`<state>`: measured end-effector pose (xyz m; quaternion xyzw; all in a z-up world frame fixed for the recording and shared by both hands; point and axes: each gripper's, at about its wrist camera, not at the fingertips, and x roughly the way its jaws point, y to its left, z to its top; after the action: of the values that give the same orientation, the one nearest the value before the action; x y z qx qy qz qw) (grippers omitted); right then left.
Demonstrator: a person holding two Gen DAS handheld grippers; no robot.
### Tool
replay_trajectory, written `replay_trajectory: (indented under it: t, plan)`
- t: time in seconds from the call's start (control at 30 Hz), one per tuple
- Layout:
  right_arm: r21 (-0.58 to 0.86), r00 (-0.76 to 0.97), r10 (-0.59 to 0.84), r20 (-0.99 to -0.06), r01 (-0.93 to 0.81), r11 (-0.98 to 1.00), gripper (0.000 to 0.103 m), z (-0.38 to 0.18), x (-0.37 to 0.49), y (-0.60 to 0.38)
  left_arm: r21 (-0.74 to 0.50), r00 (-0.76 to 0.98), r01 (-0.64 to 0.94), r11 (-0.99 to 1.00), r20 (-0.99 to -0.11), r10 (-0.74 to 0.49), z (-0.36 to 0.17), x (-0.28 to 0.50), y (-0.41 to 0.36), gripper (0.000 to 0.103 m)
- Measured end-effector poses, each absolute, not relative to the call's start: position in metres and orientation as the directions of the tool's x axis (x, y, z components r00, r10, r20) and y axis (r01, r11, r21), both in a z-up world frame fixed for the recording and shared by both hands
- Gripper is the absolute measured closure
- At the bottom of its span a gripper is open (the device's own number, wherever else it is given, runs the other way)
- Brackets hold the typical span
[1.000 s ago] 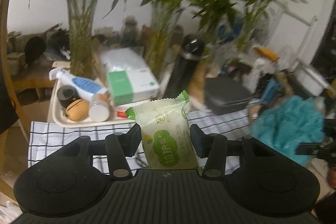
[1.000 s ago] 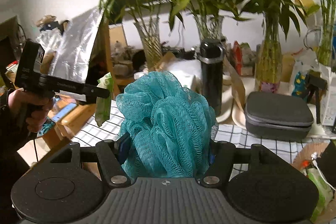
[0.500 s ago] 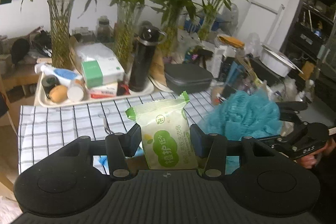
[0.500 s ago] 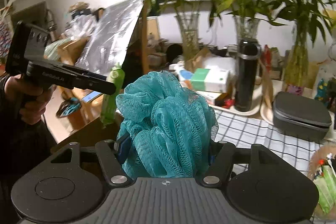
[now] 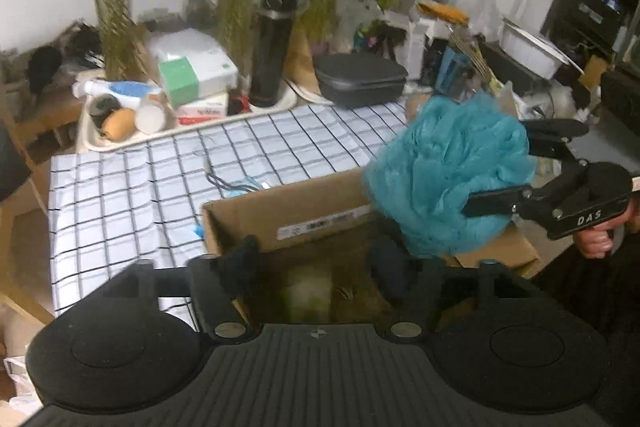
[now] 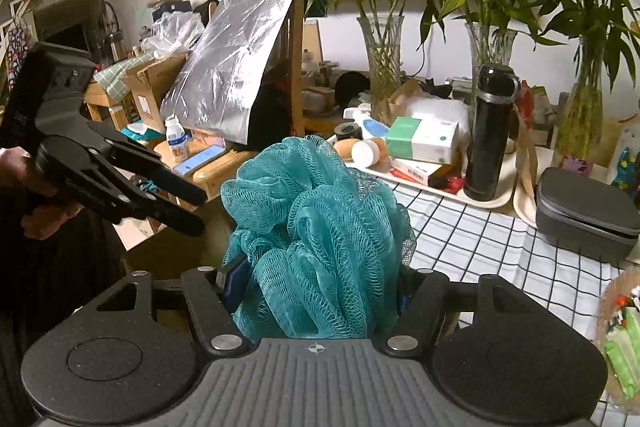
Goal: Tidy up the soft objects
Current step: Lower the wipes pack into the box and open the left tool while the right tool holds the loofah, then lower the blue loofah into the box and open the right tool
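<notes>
My left gripper [image 5: 314, 259] hangs over an open cardboard box [image 5: 280, 211], its jaws opening and nothing gripped between them. Below them, inside the box, a blurred green and white packet [image 5: 308, 291] shows, free of the pads. A teal mesh bath pouf [image 6: 316, 227] fills my right gripper [image 6: 316, 279], which is shut on it. In the left wrist view the pouf [image 5: 448, 171] and right gripper [image 5: 498, 169] hover over the box's right side. The left gripper [image 6: 198, 211] appears at the left of the right wrist view, held by a hand.
A checked cloth [image 5: 140, 187] covers the table behind the box. At its back stand a tray [image 5: 92, 139] of bottles and boxes, a black flask [image 5: 274, 43], a grey case [image 5: 360, 83] and vases of bamboo. A basket [image 6: 618, 347] with green packets sits at the right.
The left gripper has swung to above the cardboard box, its jaws have widened and the green packet has dropped out of them. The right gripper carried the pouf closer to the box.
</notes>
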<state>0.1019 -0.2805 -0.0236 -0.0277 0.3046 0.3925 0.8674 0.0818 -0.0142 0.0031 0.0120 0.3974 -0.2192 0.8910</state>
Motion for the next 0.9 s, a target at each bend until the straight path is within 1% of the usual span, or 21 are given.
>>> replay_trajectory:
  t: [0.07,0.3,0.47,0.5,0.53,0.57,0.6,0.63,0.7,0.83,0.9]
  plan:
    - [0.183,0.505,0.661,-0.555,-0.701,0.689,0.034,-0.024,0.100,-0.278,-0.139,0.617,0.378,0.915,-0.699,-0.361,0.005,0.075,-0.010,0.037]
    - [0.185,0.504,0.669,-0.546,-0.707,0.683,0.034,-0.024,0.097,-0.276,-0.204,0.653,0.287,0.936,-0.673,-0.347,0.003,0.067,0.010,0.037]
    - [0.194,0.453,0.720,-0.526,-0.760,0.620,0.032,-0.021,0.092,-0.270,-0.212,0.669,0.244,0.946,-0.670,-0.322,0.000,0.065,0.020,0.037]
    - [0.195,0.435,0.728,-0.529,-0.773,0.604,0.027,-0.022,0.091,-0.266,-0.218,0.669,0.238,0.946,-0.670,-0.323,-0.001,0.065,0.022,0.037]
    - [0.191,0.425,0.731,-0.534,-0.781,0.594,0.019,-0.022,0.091,-0.263,-0.223,0.668,0.234,0.946,-0.670,-0.323,-0.002,0.065,0.024,0.037]
    - [0.178,0.422,0.727,-0.542,-0.788,0.590,0.015,-0.023,0.090,-0.259,-0.226,0.667,0.227,0.947,-0.673,-0.320,-0.003,0.065,0.025,0.037]
    - [0.168,0.424,0.724,-0.545,-0.790,0.589,0.006,-0.023,0.088,-0.256,-0.228,0.667,0.221,0.948,-0.675,-0.317,-0.004,0.065,0.027,0.037]
    - [0.160,0.426,0.724,-0.543,-0.794,0.587,0.003,-0.022,0.087,-0.255,-0.229,0.666,0.217,0.949,-0.676,-0.315,-0.004,0.065,0.028,0.037]
    - [0.155,0.436,0.723,-0.536,-0.791,0.592,0.000,-0.021,0.088,-0.255,-0.231,0.664,0.216,0.949,-0.678,-0.316,-0.006,0.064,0.029,0.037]
    - [0.152,0.461,0.707,-0.537,-0.771,0.618,0.000,-0.021,0.089,-0.258,-0.221,0.662,0.217,0.951,-0.683,-0.310,-0.007,0.065,0.030,0.037]
    - [0.138,0.490,0.672,-0.555,-0.743,0.655,0.000,-0.024,0.093,-0.260,-0.216,0.664,0.213,0.953,-0.684,-0.304,-0.007,0.066,0.030,0.037]
